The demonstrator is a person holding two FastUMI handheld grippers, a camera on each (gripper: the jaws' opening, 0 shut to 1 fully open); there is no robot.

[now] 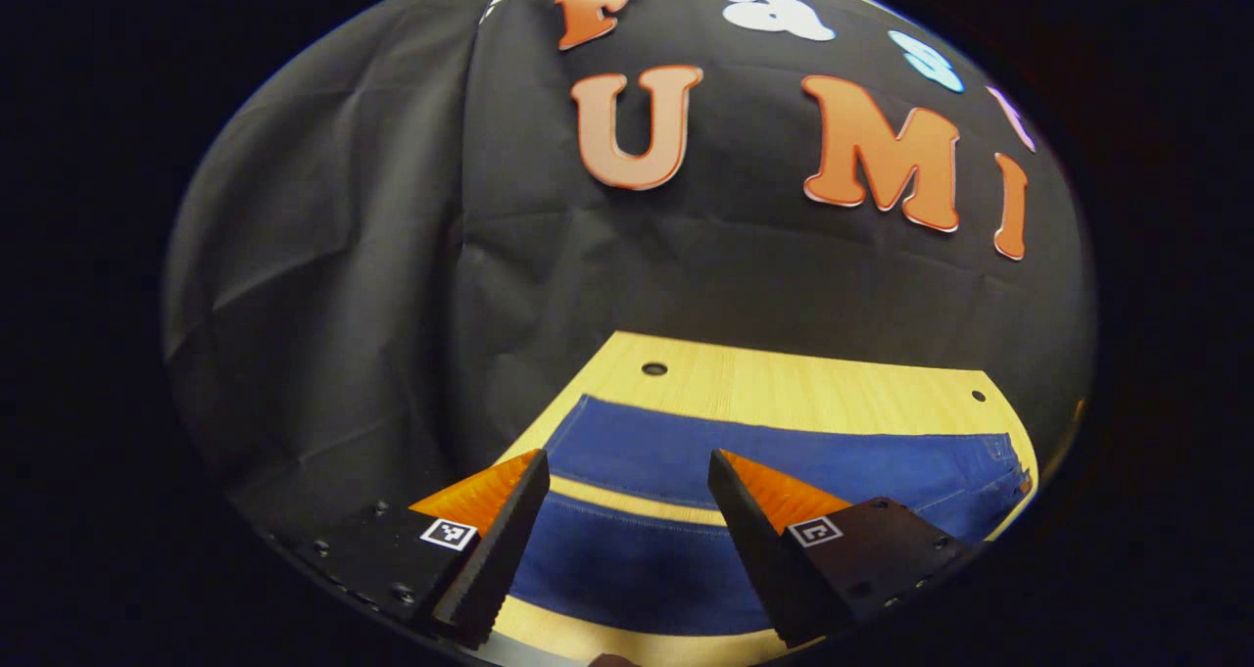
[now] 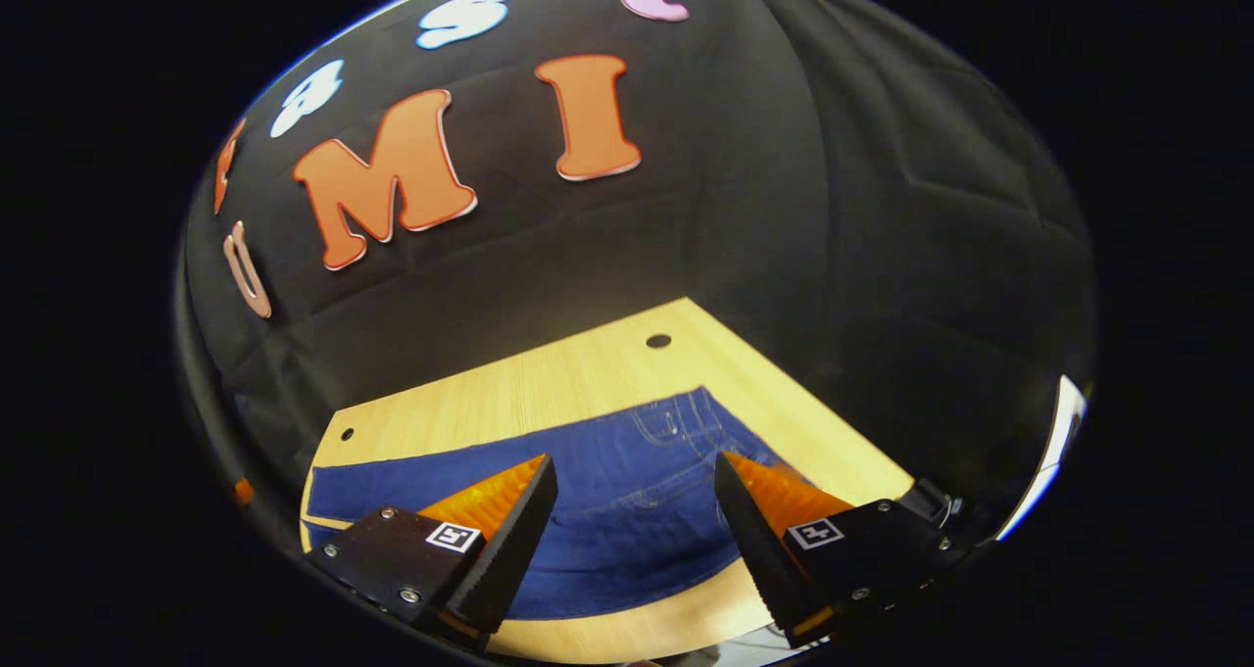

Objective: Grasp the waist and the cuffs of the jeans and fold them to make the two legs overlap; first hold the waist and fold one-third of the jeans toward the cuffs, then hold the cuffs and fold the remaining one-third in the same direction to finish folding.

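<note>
blue jeans (image 1: 784, 461) flat on the wooden table (image 1: 784, 378), legs spread ahead of the left gripper (image 1: 627, 471), wide open and empty, waist between the right gripper (image 2: 635, 476) fingers, also gaping, holding nothing

The setting is a staged recording booth, not a lived-in room. Ahead of both grippers a creased black cloth backdrop (image 1: 411, 256) hangs as the wall, wrapping around the far edge and the side of the work surface. Directly beneath and ahead of the grippers is a light wooden tabletop with visible grain (image 2: 588, 373), with small round holes drilled near its far corners (image 2: 658, 341). A pair of blue denim jeans (image 1: 686, 452) lies flat on it as the single household item, just beyond the fingertips in both views.
</note>
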